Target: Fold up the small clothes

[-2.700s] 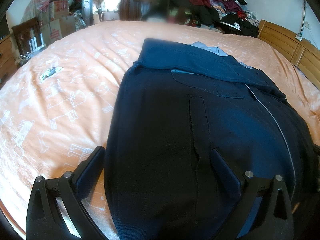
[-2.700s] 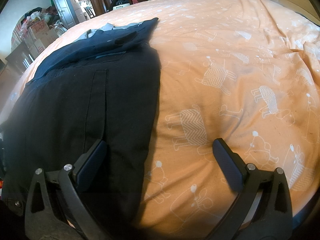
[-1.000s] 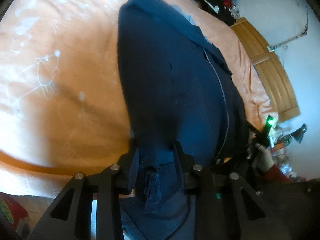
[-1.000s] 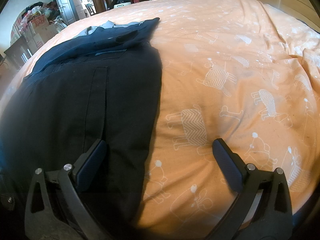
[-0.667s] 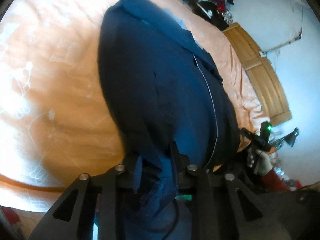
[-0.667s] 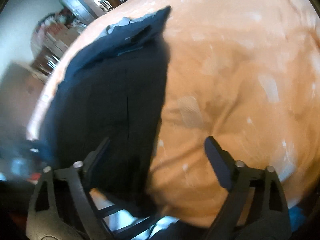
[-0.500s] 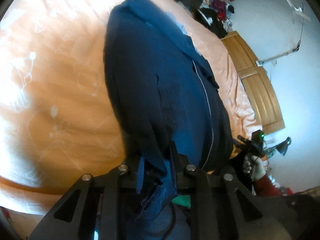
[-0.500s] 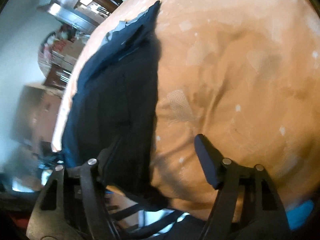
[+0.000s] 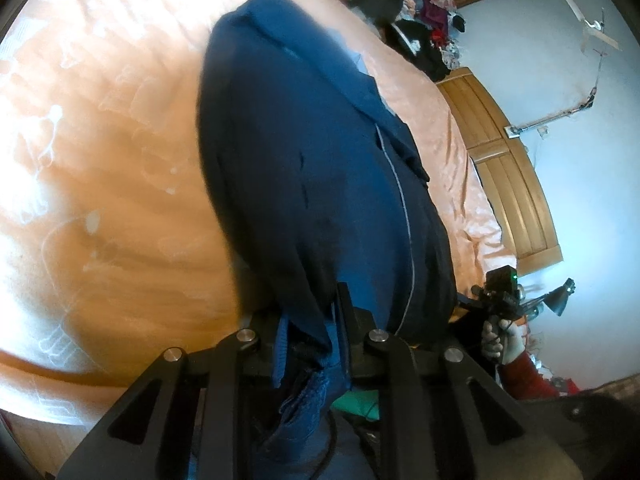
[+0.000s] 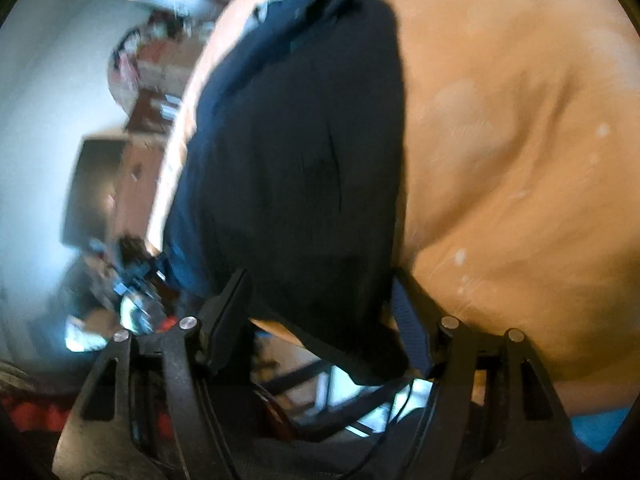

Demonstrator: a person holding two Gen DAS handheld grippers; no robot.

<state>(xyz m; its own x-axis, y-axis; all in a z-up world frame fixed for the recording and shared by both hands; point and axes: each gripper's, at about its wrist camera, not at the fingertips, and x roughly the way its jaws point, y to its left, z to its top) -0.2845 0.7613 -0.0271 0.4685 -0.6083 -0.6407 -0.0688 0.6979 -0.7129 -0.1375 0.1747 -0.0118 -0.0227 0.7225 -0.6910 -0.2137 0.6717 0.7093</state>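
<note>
A dark navy garment (image 9: 300, 152) with a thin pale piping line lies flat on the orange bedspread (image 9: 100, 160). Its near hem hangs over the bed's edge. My left gripper (image 9: 310, 308) is shut on the left part of that hem, and blue cloth bunches between its fingers. In the right wrist view, the same garment (image 10: 300, 140) fills the left half. My right gripper (image 10: 320, 280) is open, and the hem's right corner hangs between its spread fingers. That view is blurred.
A wooden headboard (image 9: 512, 184) runs along the bed's right side and a pile of clothes (image 9: 416, 12) lies at the far end. A hand (image 9: 500, 340) in a red sleeve holds the other gripper at the bed's edge. Bare orange bedspread (image 10: 500, 120) lies right of the garment.
Both grippers have dropped from above the garment to its near hem at the bed's edge. The left one has shut on the hem. The right fingers have narrowed a little and the view has tilted.
</note>
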